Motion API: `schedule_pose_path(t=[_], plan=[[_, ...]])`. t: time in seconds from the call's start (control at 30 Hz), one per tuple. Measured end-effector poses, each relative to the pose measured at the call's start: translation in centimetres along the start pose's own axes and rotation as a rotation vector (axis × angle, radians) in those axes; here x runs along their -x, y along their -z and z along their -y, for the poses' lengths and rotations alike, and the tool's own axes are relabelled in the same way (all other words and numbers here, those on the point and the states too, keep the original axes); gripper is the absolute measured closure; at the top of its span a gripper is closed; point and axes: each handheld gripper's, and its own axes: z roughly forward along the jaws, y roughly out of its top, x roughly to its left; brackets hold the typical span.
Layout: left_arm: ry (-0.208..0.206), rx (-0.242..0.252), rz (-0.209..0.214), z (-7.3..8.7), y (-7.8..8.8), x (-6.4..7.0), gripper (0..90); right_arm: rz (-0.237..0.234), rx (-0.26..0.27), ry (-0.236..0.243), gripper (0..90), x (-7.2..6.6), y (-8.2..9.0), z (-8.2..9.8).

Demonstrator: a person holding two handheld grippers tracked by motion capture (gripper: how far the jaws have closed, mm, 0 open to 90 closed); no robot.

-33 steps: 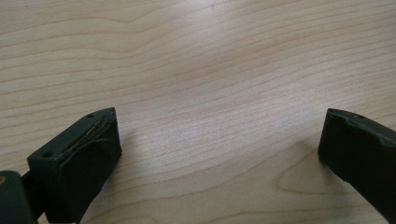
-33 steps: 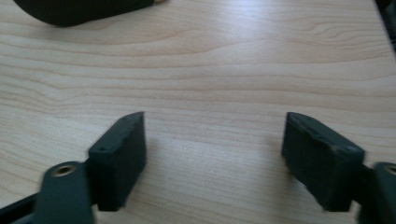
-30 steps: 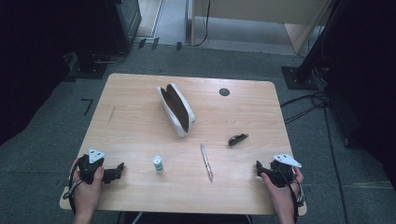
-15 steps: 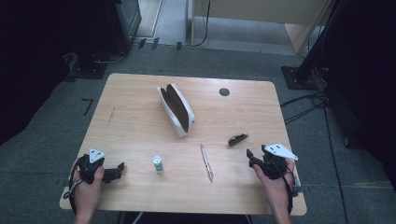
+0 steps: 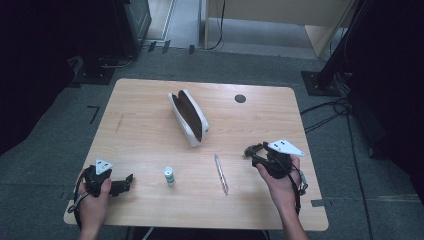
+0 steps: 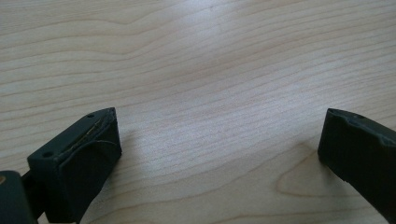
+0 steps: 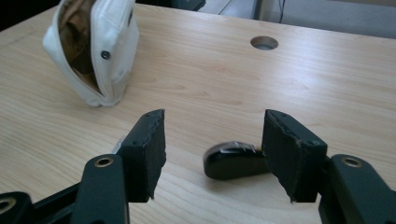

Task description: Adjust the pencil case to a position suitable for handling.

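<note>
one white fabric pouch [image 5: 189, 117], one small white bottle [image 5: 170, 175], one silver pen [image 5: 221, 173], one black oblong object [image 7: 233, 161] on worktop [image 5: 150, 135]; right gripper [image 7: 212, 149] jaws closing around it, not pressing; left gripper [image 6: 219, 144] jaws open, empty.

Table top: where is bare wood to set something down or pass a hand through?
Free patches on the table: the far left corner, left of the white pouch; and the right side between the round hole and the right claw. Crowded: the near strip, with left claw, small bottle and pen.
</note>
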Motion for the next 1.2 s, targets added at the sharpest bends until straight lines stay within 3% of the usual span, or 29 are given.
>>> schedule_pose_path(t=[0.3, 0.63, 1.1, 1.2], plan=[[-0.003, 0.001, 0.003, 0.0, 0.0, 0.0, 0.0, -0.055, -0.008, 0.013, 43.6, -1.4, -0.9, -1.8], [-0.004, 0.001, 0.003, 0.0, 0.0, 0.0, 0.0, -0.063, -0.008, 0.056, 40.8, -2.8, -1.7, -2.9], [-0.006, 0.002, 0.005, 0.0, 0.0, 0.1, 0.0, -0.109, 0.009, 0.057, 46.4, -4.0, -4.2, -4.7], [-0.004, 0.005, 0.006, 0.0, 0.0, 0.1, 0.0, -0.122, 0.013, 0.078, 49.4, -4.6, -5.1, -5.4]])
